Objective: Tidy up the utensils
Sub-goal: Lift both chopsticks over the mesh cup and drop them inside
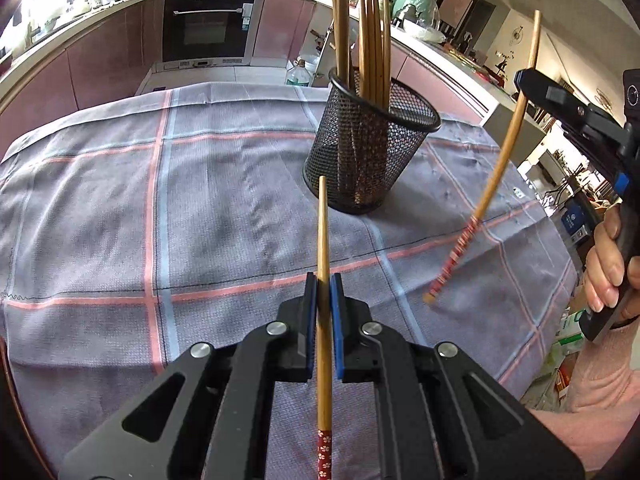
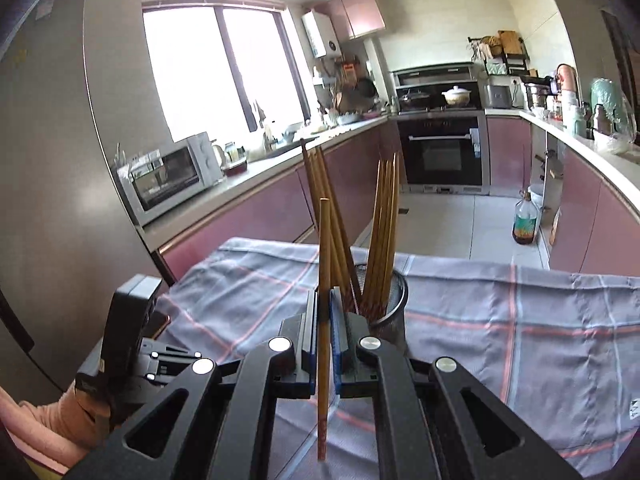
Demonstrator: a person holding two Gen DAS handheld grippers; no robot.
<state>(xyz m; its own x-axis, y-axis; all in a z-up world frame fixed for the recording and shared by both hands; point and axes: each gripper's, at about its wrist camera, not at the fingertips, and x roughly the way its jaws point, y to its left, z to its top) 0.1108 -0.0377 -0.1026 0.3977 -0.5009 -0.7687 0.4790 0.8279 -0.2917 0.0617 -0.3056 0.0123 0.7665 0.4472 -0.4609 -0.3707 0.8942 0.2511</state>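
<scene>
Your left gripper (image 1: 324, 280) is clamped on a bamboo chopstick (image 1: 323, 240), its plain tip pointing ahead toward the black mesh holder (image 1: 372, 148) just beyond on the plaid cloth (image 1: 120, 200). Your right gripper (image 2: 325, 294) pinches a second chopstick (image 2: 324, 248) upright, the chopstick-filled holder directly ahead of its fingers.

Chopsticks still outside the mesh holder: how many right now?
2. One is clamped in the left gripper, one in the right gripper. None visible lying on the tablecloth, though the grippers hide part of it.
</scene>
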